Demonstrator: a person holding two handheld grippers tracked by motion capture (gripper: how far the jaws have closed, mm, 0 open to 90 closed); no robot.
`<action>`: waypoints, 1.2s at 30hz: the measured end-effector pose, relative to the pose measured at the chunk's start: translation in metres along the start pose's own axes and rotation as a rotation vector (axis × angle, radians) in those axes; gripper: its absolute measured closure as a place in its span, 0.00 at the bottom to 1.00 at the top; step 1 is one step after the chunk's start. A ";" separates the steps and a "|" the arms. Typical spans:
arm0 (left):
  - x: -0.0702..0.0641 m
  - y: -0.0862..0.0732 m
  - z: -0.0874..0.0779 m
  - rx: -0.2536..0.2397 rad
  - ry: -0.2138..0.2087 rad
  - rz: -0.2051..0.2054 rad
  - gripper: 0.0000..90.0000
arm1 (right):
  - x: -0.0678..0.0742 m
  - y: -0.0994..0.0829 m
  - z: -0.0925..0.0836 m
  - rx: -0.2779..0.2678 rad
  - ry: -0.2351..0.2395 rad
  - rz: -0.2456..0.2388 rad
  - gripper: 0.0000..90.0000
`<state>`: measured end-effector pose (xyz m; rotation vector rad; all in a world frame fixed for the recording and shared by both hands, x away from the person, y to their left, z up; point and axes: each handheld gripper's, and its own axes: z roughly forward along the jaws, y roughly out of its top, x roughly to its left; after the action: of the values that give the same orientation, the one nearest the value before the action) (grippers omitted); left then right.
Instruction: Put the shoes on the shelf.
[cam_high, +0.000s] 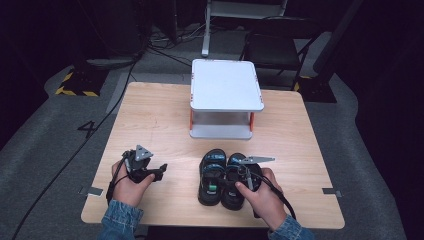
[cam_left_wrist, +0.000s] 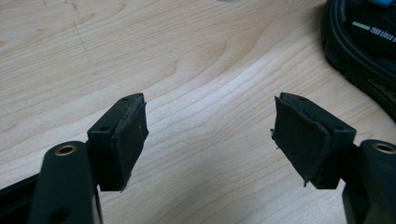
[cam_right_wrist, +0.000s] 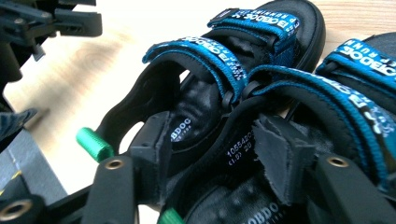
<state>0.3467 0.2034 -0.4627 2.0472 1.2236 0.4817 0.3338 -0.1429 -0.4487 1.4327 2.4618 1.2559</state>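
Two black sandals (cam_high: 222, 180) with blue straps lie side by side at the near middle of the desk (cam_high: 150, 120), toes pointing away from the person. In the right gripper view the white lettering on the straps (cam_right_wrist: 219, 56) appears upside down and only partly legible, something like "OBDOG" with "RUNN" beside it. The insole of the left sandal (cam_right_wrist: 196, 112) carries a small print ending in "BDOG", the other insole shows "OBDO" at the bottom edge, and a white number starting "10554" runs along the inner side of a heel strap. In the left gripper view the sandal's edge (cam_left_wrist: 359, 46) shows a pale bar and the words "1988 since". Two green pull tabs (cam_right_wrist: 95, 144) stick out at the heels.

The right gripper (cam_high: 244, 176) sits over the heel of the right-hand sandal; its fingers (cam_right_wrist: 154, 154) stand apart, one on each side of the adjoining heel straps, and I cannot tell whether they press on them. The left gripper (cam_high: 160, 170) rests low over bare desk just left of the sandals, its fingers (cam_left_wrist: 126, 135) wide apart with nothing between them.

One white two-tier stand (cam_high: 225, 97) with orange posts stands at the far middle of the desk. On the floor left of the desk a "4" (cam_high: 86, 128) is marked.
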 end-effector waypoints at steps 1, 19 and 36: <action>-0.001 0.000 0.001 -0.001 -0.002 0.003 0.29 | 0.002 -0.001 0.001 -0.007 -0.021 -0.010 0.46; -0.005 0.006 0.006 0.004 -0.021 0.024 0.29 | 0.016 -0.004 0.010 -0.045 -0.119 0.000 0.36; 0.006 0.014 0.005 -0.036 -0.030 0.003 0.29 | 0.018 -0.005 0.023 0.012 -0.246 -0.089 0.67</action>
<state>0.3612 0.2026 -0.4567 2.0188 1.1863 0.4697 0.3290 -0.1162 -0.4614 1.3712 2.3445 0.9846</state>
